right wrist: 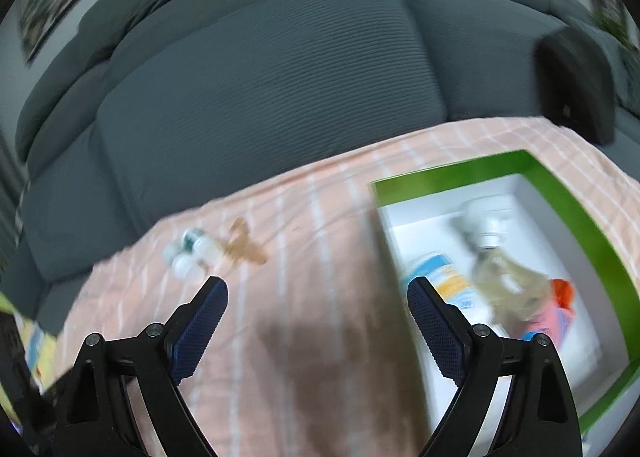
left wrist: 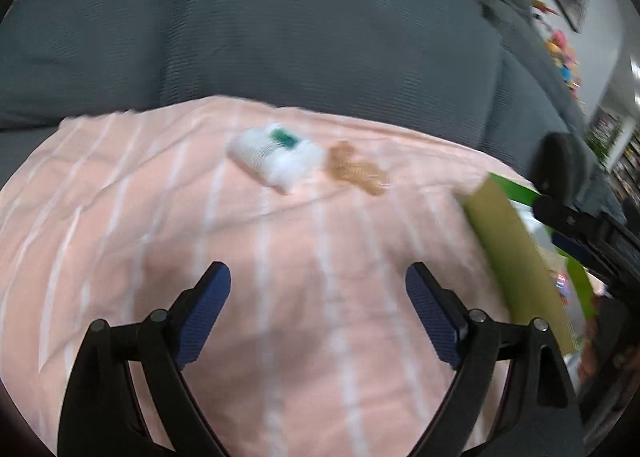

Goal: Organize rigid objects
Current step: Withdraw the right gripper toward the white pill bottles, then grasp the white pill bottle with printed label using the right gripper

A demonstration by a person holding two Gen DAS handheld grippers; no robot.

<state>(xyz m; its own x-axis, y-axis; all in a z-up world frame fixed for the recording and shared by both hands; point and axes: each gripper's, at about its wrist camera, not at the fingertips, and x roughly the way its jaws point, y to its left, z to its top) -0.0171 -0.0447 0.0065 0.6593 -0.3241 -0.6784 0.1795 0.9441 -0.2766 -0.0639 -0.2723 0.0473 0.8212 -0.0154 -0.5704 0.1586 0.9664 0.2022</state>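
A cluster of small white bottles with a teal patch (left wrist: 276, 155) and a tan hair clip (left wrist: 354, 169) lie on the pink striped cloth (left wrist: 160, 217). They also show in the right wrist view: the bottles (right wrist: 192, 253) and the clip (right wrist: 244, 245). A green-rimmed box (right wrist: 472, 171) at the right holds a white bottle (right wrist: 486, 217), a blue and orange tube (right wrist: 444, 277), a tan clip (right wrist: 512, 289) and a pink and orange item (right wrist: 556, 305). My left gripper (left wrist: 318, 277) is open and empty, short of the bottles. My right gripper (right wrist: 318, 293) is open and empty beside the box.
A dark grey sofa (left wrist: 280, 25) rises behind the cloth. The box's green wall (left wrist: 516, 257) stands to the right of my left gripper, with the other gripper (left wrist: 580, 225) beyond it. A black object (right wrist: 576, 85) sits at the cloth's far right.
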